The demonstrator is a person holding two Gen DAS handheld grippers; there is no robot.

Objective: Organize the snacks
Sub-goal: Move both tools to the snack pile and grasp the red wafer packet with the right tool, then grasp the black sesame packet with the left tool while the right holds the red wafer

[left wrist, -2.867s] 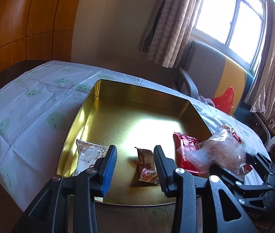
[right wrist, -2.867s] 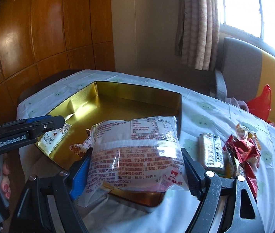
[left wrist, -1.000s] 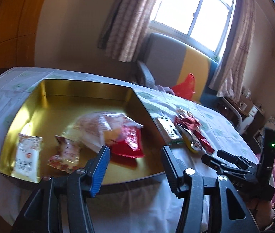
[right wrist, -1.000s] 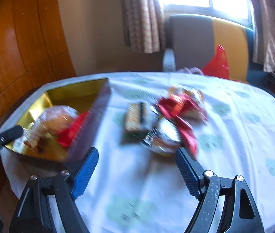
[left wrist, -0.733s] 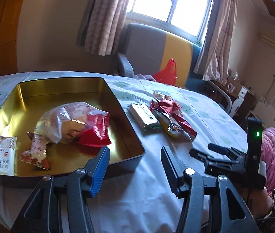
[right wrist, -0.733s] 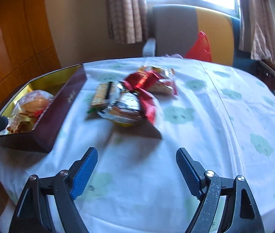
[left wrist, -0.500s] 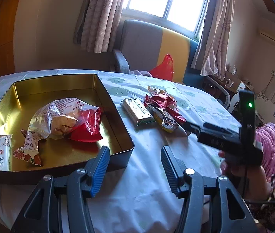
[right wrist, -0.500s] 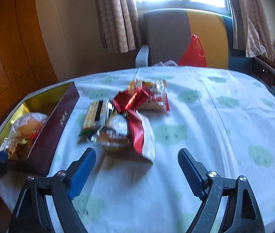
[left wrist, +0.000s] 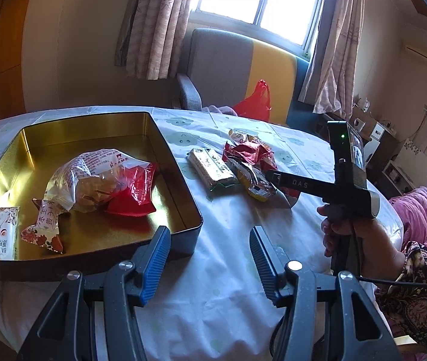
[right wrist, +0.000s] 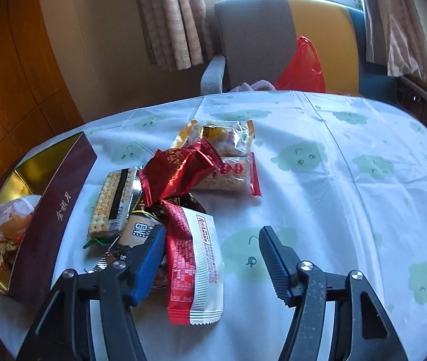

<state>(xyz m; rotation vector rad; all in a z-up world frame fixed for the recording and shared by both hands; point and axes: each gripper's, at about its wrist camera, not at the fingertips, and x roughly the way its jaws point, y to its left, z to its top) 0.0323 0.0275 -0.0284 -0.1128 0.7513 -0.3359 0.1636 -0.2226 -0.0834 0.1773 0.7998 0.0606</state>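
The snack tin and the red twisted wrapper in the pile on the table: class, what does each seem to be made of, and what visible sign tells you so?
Snack tin: likely thin sheet metal with a glossy gold inside, since its floor mirrors the window light and the packets; its outer wall looks matt maroon, printed.
Red twisted wrapper: probably metallised foil film, given its sharp creases and bright glints.

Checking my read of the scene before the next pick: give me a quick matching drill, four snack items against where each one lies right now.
Items:
1. red-and-white packet
2. clear bread bag
3. cracker bar
4. small white sachet

Places:
A. in the gold tin, near corner
B. on the cloth, between the right gripper jaws, which are closing
C. in the tin's middle, on a red wrapper
D. on the cloth beside the tin's outer wall

Pairs: 1-B, 2-C, 3-D, 4-A
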